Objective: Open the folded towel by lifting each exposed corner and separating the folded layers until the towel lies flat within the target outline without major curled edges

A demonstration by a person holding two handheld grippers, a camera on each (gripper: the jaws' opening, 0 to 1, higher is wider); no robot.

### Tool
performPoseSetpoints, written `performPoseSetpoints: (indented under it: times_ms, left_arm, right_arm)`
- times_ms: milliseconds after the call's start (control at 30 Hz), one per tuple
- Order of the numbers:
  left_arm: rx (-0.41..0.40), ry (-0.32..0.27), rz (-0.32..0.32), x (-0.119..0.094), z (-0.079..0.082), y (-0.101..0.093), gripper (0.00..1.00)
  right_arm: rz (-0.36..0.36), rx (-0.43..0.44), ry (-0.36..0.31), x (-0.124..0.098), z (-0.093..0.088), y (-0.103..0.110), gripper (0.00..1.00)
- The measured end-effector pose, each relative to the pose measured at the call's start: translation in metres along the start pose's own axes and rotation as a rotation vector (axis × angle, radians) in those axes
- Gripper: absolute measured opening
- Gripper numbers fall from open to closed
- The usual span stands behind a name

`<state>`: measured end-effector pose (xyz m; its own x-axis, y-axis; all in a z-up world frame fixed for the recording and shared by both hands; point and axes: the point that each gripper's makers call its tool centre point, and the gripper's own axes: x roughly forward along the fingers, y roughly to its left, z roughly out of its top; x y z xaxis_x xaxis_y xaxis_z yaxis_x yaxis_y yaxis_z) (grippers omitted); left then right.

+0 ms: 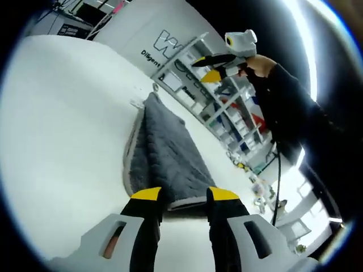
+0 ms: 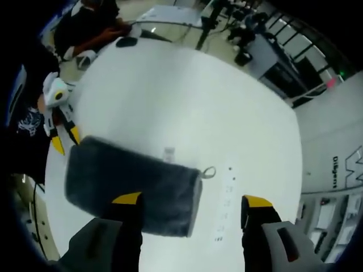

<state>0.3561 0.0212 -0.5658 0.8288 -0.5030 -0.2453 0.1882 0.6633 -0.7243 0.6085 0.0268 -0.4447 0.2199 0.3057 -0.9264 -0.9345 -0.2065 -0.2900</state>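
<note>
Left gripper view looks along its own two yellow-tipped jaws at the grey towel (image 1: 164,156), which lies folded on the white table (image 1: 62,113). The left gripper (image 1: 184,194) stands with its jaws parted, nothing between them, their tips just at the near short edge of the towel; whether they touch the cloth cannot be told. The towel runs away from those tips as a long narrow slab, its layers stacked and a paler edge showing along one long side. A small hanging loop (image 1: 154,86) sticks out at the far end of the towel. Beyond the towel, off the table, stand white shelves (image 1: 221,107) with bins. Above the far end of the towel the right gripper (image 1: 211,69) is held up in the air by a hand (image 1: 258,63) in a dark sleeve, well apart from the cloth.

Right gripper view looks down on the same towel (image 2: 133,184) from above. The right gripper (image 2: 193,199) is spread wide and holds nothing, one tip over the towel, the other over bare table (image 2: 187,96) beside the towel's loop end. The loop (image 2: 209,171) lies just off that short edge. At the opposite short edge of the towel the left gripper (image 2: 65,139) is in view, its yellow tips right by the cloth
</note>
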Motion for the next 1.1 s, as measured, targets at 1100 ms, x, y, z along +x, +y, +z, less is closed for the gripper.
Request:
performPoseSetpoints:
  times_ms: [1100]
  left_arm:
    - [0.006, 0.018, -0.006, -0.001, -0.001, 0.004, 0.23]
  right_arm:
    - [0.029, 0.283, -0.004, 0.079, -0.004, -0.004, 0.49]
